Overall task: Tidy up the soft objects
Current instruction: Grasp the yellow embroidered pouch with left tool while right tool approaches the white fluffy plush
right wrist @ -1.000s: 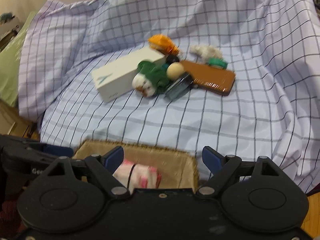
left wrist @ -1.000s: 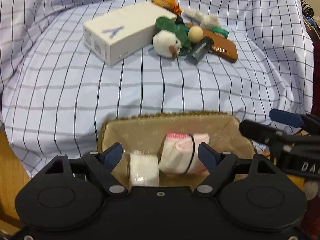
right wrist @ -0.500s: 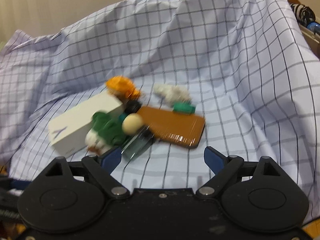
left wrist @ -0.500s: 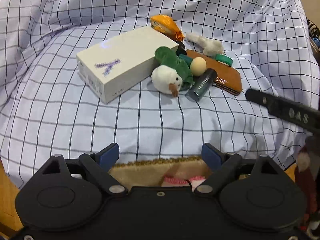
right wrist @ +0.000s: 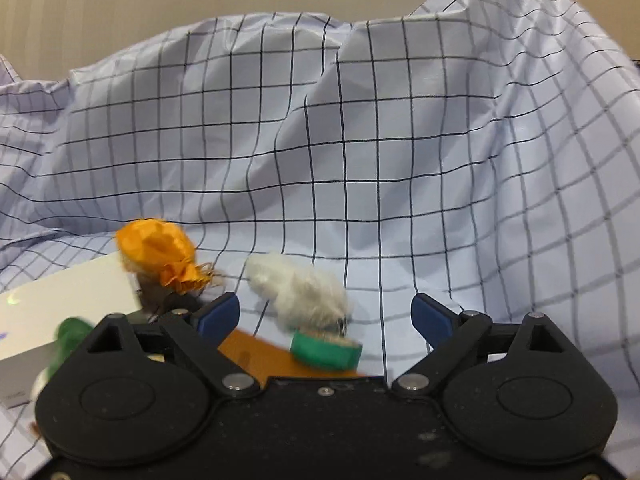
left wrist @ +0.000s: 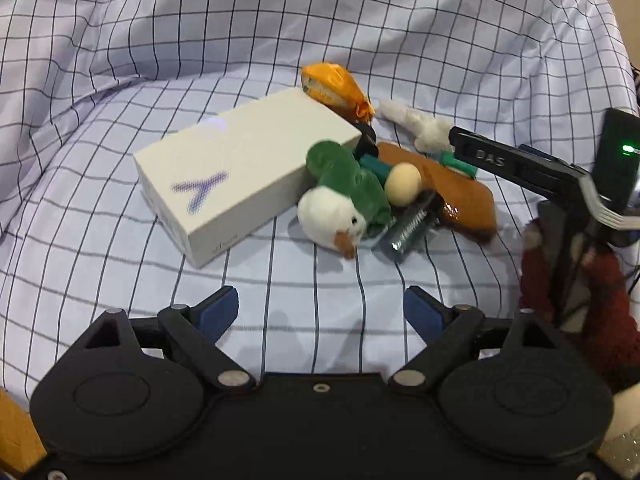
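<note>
A green and white plush duck lies in a heap beside a white box on the checked cloth. A white fluffy toy lies behind it and shows close in the right wrist view, between the right fingers. An orange wrapped packet lies at the back, also in the right view. My left gripper is open and empty, short of the duck. My right gripper is open over the fluffy toy; its finger shows from the left.
A brown flat case lies under a beige ball, a dark tube and a green ring. The checked cloth rises in folds behind. A dark red sleeve is at the right edge.
Both grippers moved forward from the basket toward the heap; the basket has left view. The right gripper has closed in on the white fluffy toy. Both stay open.
</note>
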